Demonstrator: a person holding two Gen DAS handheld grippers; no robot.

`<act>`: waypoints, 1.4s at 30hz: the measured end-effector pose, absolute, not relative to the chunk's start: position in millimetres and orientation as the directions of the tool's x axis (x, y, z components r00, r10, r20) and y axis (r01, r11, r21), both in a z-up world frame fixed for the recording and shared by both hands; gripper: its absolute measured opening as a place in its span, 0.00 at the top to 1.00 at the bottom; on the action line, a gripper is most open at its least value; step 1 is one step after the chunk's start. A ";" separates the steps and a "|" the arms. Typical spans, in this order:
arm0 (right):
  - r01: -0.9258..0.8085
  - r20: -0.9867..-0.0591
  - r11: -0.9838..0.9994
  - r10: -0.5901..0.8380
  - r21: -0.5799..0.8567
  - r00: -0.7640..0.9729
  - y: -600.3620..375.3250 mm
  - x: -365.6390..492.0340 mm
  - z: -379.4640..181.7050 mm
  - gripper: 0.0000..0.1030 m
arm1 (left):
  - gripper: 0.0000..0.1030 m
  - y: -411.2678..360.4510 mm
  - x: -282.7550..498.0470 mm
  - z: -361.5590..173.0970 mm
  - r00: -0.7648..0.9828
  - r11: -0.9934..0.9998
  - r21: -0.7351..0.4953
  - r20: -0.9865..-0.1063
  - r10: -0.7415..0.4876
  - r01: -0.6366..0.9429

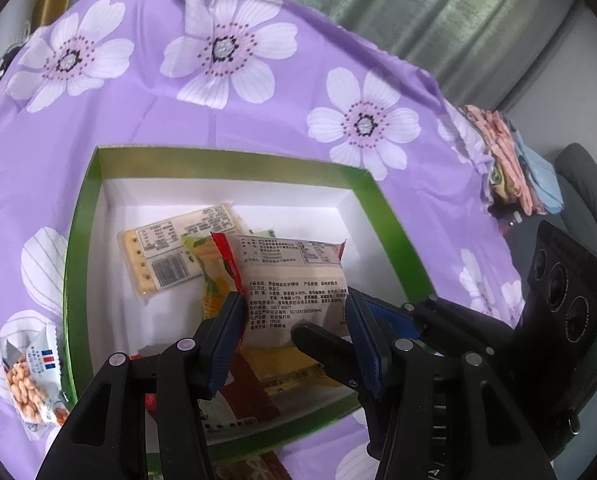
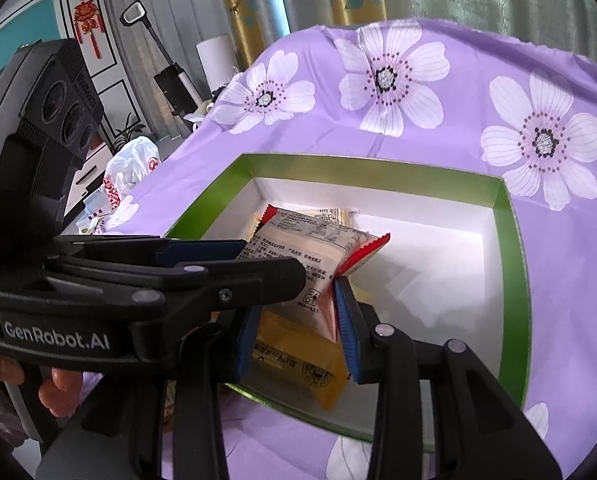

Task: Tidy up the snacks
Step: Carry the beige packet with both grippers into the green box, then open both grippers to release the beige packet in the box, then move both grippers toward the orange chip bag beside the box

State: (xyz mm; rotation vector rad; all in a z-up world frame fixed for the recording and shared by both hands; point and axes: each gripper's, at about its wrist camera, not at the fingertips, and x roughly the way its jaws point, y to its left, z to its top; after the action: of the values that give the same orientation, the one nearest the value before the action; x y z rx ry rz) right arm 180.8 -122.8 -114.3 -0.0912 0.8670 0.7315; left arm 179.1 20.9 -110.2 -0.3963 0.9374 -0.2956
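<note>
A white snack packet (image 1: 294, 276) (image 2: 318, 240) with red ends and black print hangs over the open green box (image 1: 234, 160) (image 2: 378, 168). My left gripper (image 1: 292, 316) (image 2: 274, 260) is shut on it, a pad on each side. My right gripper (image 2: 294, 320) crosses in from the right and is shut on the packet's lower end; its black finger (image 1: 318, 346) lies in front of the packet. In the box lie a cracker packet (image 1: 166, 256), a yellow-green packet (image 1: 210, 272) and an orange-yellow packet (image 2: 298, 360). A peanut packet (image 1: 30, 380) lies outside on the cloth.
A purple cloth with white flowers (image 1: 226, 92) (image 2: 478, 92) covers the surface under the box. Folded clothes (image 1: 510, 160) sit past its right edge. Off the left edge are a plastic bag (image 2: 134, 160) and a vacuum (image 2: 170, 80). A hand (image 2: 58, 392) holds the left gripper.
</note>
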 end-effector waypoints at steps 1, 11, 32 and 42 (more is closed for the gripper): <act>-0.618 -0.729 0.757 0.544 0.212 0.417 -121.6 182.4 -115.9 0.63 | 0.49 21.4 180.6 -112.4 0.553 0.888 -0.454 -0.724 -0.413 0.069; -0.591 -0.766 0.775 0.514 0.222 0.386 -118.7 185.8 -126.1 0.57 | 0.49 20.6 184.3 -122.7 0.507 0.891 -0.454 -0.760 -0.406 0.033; -0.523 -0.725 0.836 0.464 0.168 0.509 -153.6 153.3 -90.1 0.26 | 0.18 4.4 149.8 -80.8 0.575 0.940 -0.338 -0.759 -0.305 0.051; -0.460 -0.677 0.860 0.474 0.219 0.563 -195.3 99.2 -67.3 0.22 | 0.02 27.7 88.6 -39.9 0.619 0.893 -0.440 -0.677 -0.398 0.092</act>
State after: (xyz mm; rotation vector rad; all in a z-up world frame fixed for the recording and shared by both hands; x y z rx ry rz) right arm 99.2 -195.3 -67.3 0.0179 0.8026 0.5498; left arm 88.6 27.7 -39.9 -0.3849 0.8614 -0.2900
